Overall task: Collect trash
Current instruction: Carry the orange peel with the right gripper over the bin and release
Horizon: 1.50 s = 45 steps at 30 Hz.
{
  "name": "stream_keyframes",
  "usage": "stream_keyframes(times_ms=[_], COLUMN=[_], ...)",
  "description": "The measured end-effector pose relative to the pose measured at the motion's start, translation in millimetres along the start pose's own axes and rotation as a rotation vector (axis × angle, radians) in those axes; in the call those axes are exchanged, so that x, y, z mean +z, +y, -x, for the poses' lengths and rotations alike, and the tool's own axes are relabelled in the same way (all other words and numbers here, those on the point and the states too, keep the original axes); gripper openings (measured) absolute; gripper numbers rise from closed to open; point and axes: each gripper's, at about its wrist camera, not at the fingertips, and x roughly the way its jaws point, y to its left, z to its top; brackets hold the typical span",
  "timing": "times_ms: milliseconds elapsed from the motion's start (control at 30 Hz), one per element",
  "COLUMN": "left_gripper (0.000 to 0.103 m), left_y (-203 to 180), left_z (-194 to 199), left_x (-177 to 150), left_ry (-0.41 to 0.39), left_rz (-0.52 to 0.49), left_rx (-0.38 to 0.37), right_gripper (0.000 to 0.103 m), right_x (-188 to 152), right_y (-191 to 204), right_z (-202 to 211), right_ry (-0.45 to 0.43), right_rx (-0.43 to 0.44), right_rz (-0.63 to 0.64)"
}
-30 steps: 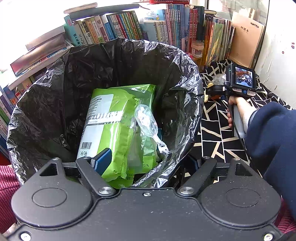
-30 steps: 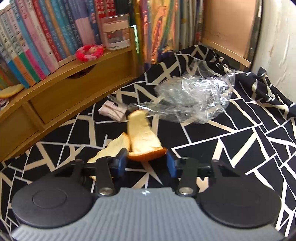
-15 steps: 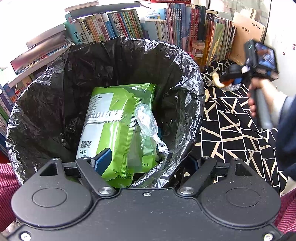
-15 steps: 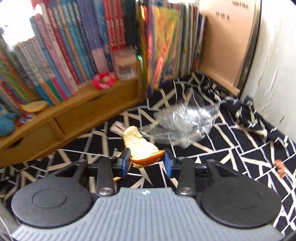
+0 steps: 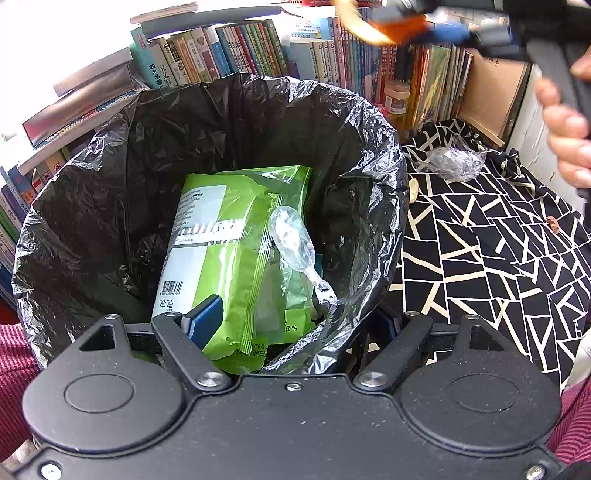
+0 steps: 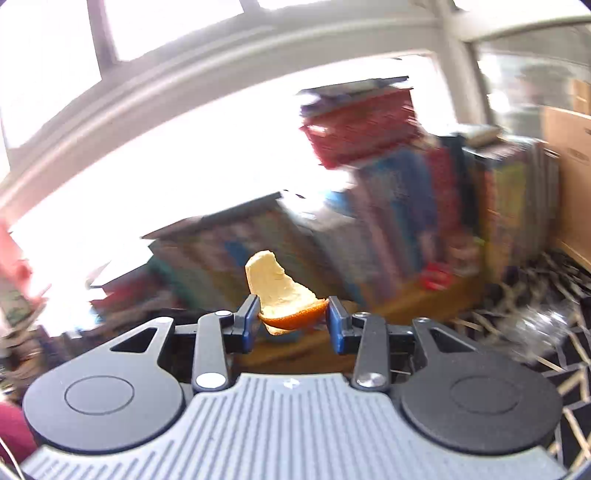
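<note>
A trash bin lined with a black bag (image 5: 110, 206) fills the left wrist view. In it lie a green snack package (image 5: 229, 251) and a crumpled clear wrapper (image 5: 291, 236). My left gripper (image 5: 295, 325) straddles the bin's near rim, one blue pad inside and the other finger outside behind the bag, gripping it. My right gripper (image 6: 291, 321) is shut on a piece of orange peel (image 6: 280, 291), pith side up. From the left wrist the right gripper (image 5: 402, 27) and the peel (image 5: 354, 22) appear blurred, high above the bin's far right rim, held by a hand (image 5: 565, 129).
Right of the bin lies a black-and-white patterned cloth (image 5: 480, 258) with a clear plastic bag (image 5: 456, 162), another pale peel piece (image 5: 413, 190) by the bin and a small brown scrap (image 5: 553, 223). Rows of books (image 5: 240, 51) stand behind.
The right gripper has lifted the peel off the cloth and swung it up and left to above the bin's far edge. The left gripper and bin have not moved.
</note>
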Motion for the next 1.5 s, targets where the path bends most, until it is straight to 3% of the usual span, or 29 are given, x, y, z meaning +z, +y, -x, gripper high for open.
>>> stream_keyframes(times_ms=[100, 267, 500, 600, 1167, 1500], left_gripper=[0.080, 0.080, 0.080, 0.080, 0.080, 0.080], left_y=[0, 0, 0, 0, 1, -1], left_z=[0, 0, 0, 0, 0, 0], left_x=[0, 0, 0, 0, 0, 0], left_ry=[0.000, 0.000, 0.002, 0.002, 0.006, 0.001], left_rz=[0.000, 0.001, 0.003, 0.003, 0.008, 0.002], left_rx=[0.000, -0.001, -0.003, -0.004, -0.005, 0.008], right_gripper=[0.044, 0.046, 0.053, 0.065, 0.066, 0.077], right_x=[-2, -19, -39, -38, -35, -16], right_y=[25, 50, 67, 67, 58, 18], right_z=[4, -5, -12, -13, -15, -13], right_ry=[0.011, 0.076, 0.149, 0.149, 0.130, 0.027], right_rx=[0.128, 0.231, 0.252, 0.255, 0.180, -0.019], right_rz=[0.052, 0.110, 0.154, 0.161, 0.171, 0.144])
